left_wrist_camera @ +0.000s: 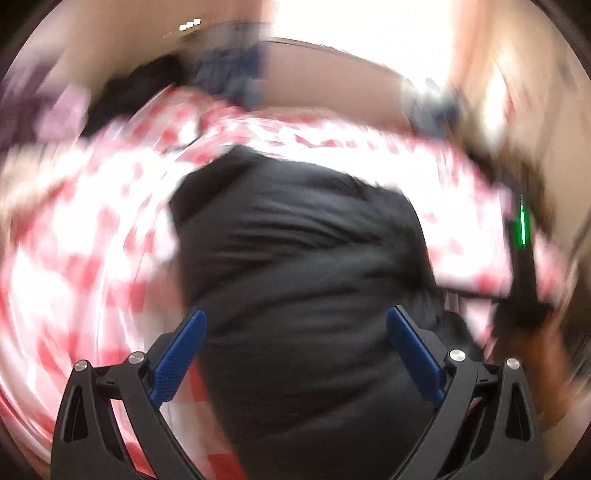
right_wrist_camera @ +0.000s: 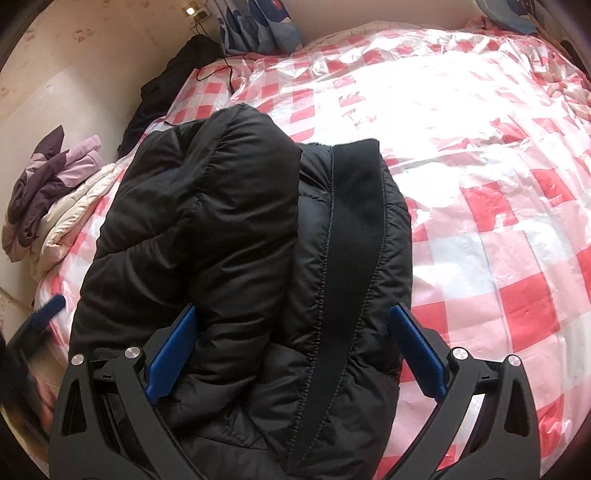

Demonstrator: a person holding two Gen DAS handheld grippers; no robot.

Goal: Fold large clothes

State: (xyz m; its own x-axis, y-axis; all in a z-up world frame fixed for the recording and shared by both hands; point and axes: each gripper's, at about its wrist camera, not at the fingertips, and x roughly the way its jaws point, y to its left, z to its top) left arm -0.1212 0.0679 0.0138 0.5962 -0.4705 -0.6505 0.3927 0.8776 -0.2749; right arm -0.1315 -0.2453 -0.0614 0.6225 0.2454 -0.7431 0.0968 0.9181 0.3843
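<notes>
A black puffer jacket (right_wrist_camera: 243,236) lies folded into a bundle on a bed with a red-and-white checked cover under clear plastic (right_wrist_camera: 498,206). My right gripper (right_wrist_camera: 295,317) is open above the jacket's near end, blue pads on either side of it. The left wrist view is blurred by motion; my left gripper (left_wrist_camera: 295,325) is open over the same black jacket (left_wrist_camera: 303,258). A blue pad of the left gripper (right_wrist_camera: 48,310) shows at the left edge of the right wrist view. The right gripper's body with a green light (left_wrist_camera: 522,236) shows at the right of the left wrist view.
A pile of purple and cream clothes (right_wrist_camera: 55,184) lies at the bed's left edge. Another black garment (right_wrist_camera: 177,74) and a patterned blue pillow (right_wrist_camera: 258,26) lie at the far end by the beige wall. A thin cable (right_wrist_camera: 221,74) runs over the cover.
</notes>
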